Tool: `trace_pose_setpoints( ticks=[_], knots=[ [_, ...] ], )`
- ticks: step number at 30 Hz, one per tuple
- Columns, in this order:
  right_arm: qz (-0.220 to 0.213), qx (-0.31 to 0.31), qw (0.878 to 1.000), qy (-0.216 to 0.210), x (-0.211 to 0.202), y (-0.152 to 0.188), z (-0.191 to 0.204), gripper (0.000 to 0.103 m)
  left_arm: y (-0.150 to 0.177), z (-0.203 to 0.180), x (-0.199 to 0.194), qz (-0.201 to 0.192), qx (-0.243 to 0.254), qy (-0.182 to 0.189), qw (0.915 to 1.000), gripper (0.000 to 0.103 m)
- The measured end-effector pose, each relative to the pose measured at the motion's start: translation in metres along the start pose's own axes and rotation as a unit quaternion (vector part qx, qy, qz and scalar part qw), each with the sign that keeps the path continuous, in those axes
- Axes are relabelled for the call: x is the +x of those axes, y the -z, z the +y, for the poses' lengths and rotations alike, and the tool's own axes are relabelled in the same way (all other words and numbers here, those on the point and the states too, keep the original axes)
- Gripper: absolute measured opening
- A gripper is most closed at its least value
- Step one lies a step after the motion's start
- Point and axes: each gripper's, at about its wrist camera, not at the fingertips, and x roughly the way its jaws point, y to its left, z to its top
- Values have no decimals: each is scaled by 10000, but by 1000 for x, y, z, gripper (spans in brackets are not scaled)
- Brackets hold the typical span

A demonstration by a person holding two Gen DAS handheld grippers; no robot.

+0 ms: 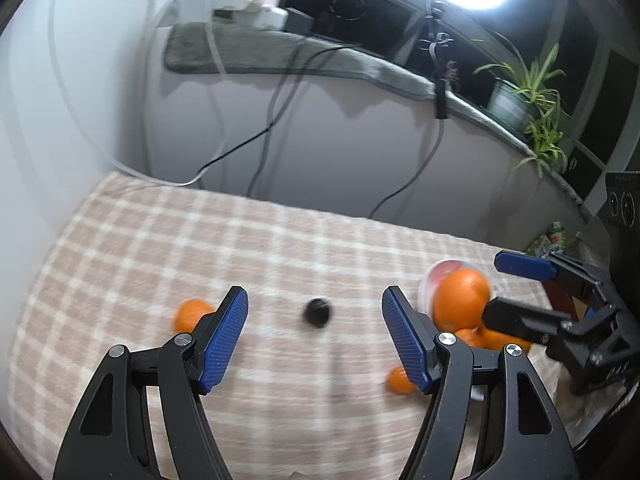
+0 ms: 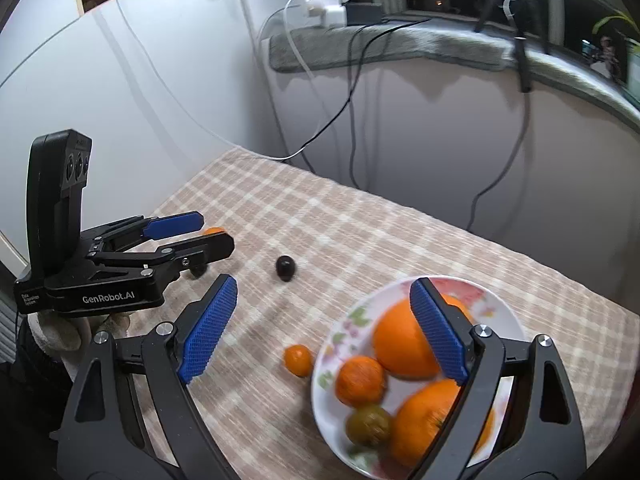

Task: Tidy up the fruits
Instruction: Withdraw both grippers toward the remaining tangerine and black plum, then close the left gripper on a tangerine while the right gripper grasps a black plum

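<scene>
Left gripper (image 1: 316, 344) hovering spread, empty; dark fruit (image 1: 317, 312) lying dead ahead between fingertips. Right gripper (image 2: 324, 328) hanging spread, empty, over plate (image 2: 360, 300).

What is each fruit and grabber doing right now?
Left gripper: open, empty.
Right gripper: open, empty.
Plate: on the checked cloth, holding fruit.
Big oranges: in the plate.
Small orange: on the cloth, beside the plate.
Dark fruit: alone on the cloth.
Far small orange: on the cloth.
</scene>
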Motion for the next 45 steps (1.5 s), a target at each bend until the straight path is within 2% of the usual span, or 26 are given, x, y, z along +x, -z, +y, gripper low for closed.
trace_pose_setpoints(
  ticks=[4, 10, 12, 14, 16, 19, 21, 31, 39, 43, 45],
  knots=[
    [181, 30, 9997, -153, 20, -6, 8, 91, 5, 22, -1, 55, -100, -145, 9998, 66],
    [411, 156, 9981, -435, 47, -17, 16, 90, 13, 49, 3, 161, -262, -276, 9991, 53],
    [492, 253, 9967, -601, 54, -20, 17, 86, 15, 57, 7, 220, -312, -292, 9988, 49],
    [597, 337, 9952, -691, 63, -22, 19, 77, 17, 64, 11, 285, -357, -308, 9985, 41],
    [731, 394, 9942, -685, 74, -24, 20, 75, 18, 69, 15, 325, -376, -322, 9982, 39],
    [954, 452, 9918, -715, 90, -25, 23, 63, 19, 74, 21, 384, -421, -312, 9979, 37],
    [1101, 478, 9903, -698, 101, -24, 25, 56, 19, 78, 26, 426, -455, -298, 9976, 35],
    [1496, 275, 9876, -396, 134, -22, 35, 44, 18, 78, 34, 505, -423, -194, 9976, 34],
    [1619, 55, 9868, -87, 146, -19, 42, 36, 17, 75, 39, 522, -364, -178, 9978, 33],
    [1711, 63, 9852, -21, 151, -19, 41, 25, 18, 73, 40, 509, -304, -205, 9980, 33],
    [1719, 63, 9851, -44, 153, -18, 41, 25, 18, 73, 39, 503, -307, -206, 9980, 33]
  ],
)
